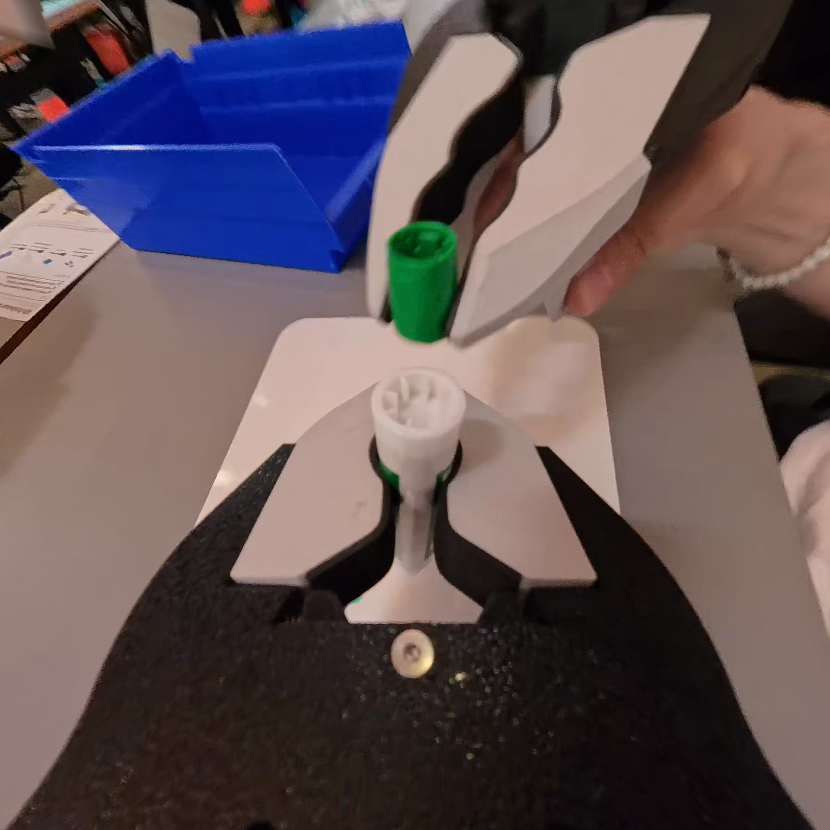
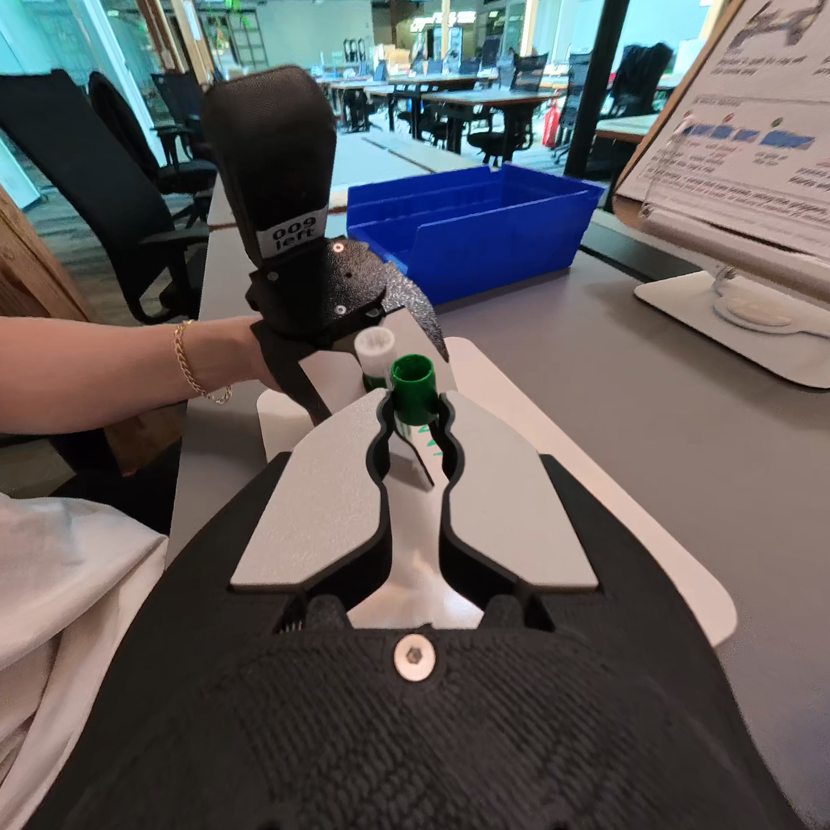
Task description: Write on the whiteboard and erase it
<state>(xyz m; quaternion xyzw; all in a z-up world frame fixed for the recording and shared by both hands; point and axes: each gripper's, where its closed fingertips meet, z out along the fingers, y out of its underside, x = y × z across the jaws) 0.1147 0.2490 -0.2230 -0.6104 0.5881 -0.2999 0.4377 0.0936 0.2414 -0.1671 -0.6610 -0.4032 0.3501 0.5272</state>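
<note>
In the left wrist view, the left gripper [image 1: 415,485] is clenching the marker [image 1: 417,431] upright over the whiteboard [image 1: 561,449], white butt end toward the camera. Just beyond it the right gripper [image 1: 420,330] is pinching the green cap [image 1: 422,287], apart from the marker.

In the right wrist view, the cap [image 2: 413,393] is sitting beside the marker [image 2: 375,355], axes roughly parallel; green strokes probably mark the whiteboard [image 2: 561,449].
</note>
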